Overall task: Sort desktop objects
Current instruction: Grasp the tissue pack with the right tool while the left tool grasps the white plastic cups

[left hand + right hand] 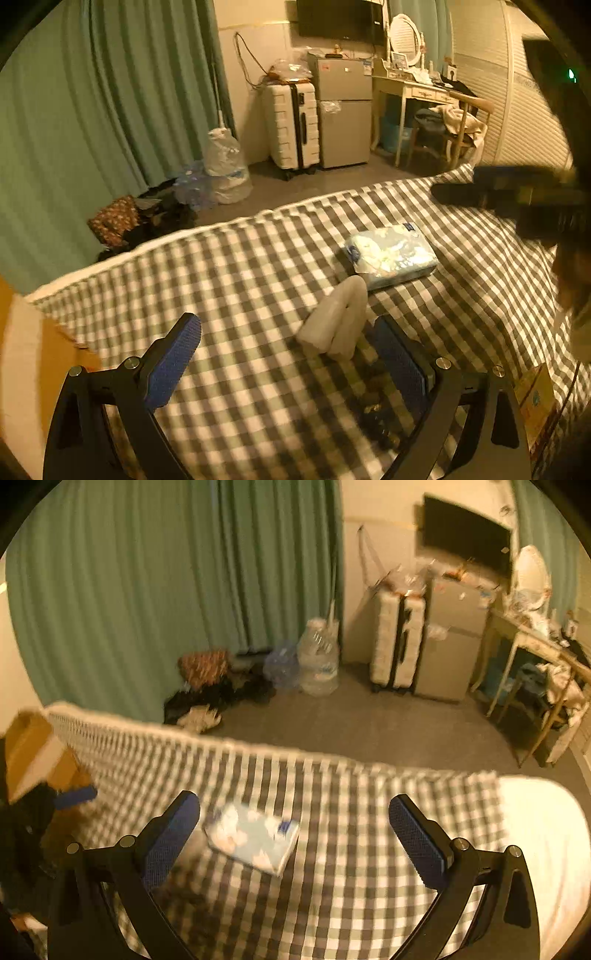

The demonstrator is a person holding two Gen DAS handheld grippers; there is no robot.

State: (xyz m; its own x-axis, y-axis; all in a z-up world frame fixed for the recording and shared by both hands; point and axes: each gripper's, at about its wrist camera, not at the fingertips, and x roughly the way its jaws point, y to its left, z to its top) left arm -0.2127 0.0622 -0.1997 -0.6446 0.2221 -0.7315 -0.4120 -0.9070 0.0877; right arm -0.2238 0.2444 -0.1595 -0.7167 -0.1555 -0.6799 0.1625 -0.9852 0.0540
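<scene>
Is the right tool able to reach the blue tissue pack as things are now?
Probably yes. The right tool is open, and the tissue pack lies flat on the checked cover just ahead, toward its left finger; nothing lies between them.

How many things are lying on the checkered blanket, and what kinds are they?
Tissue packs: 1
White folded tubes: 1
Small dark blurry things by the tongs: 1, too blurred to name
Total: 3
</scene>
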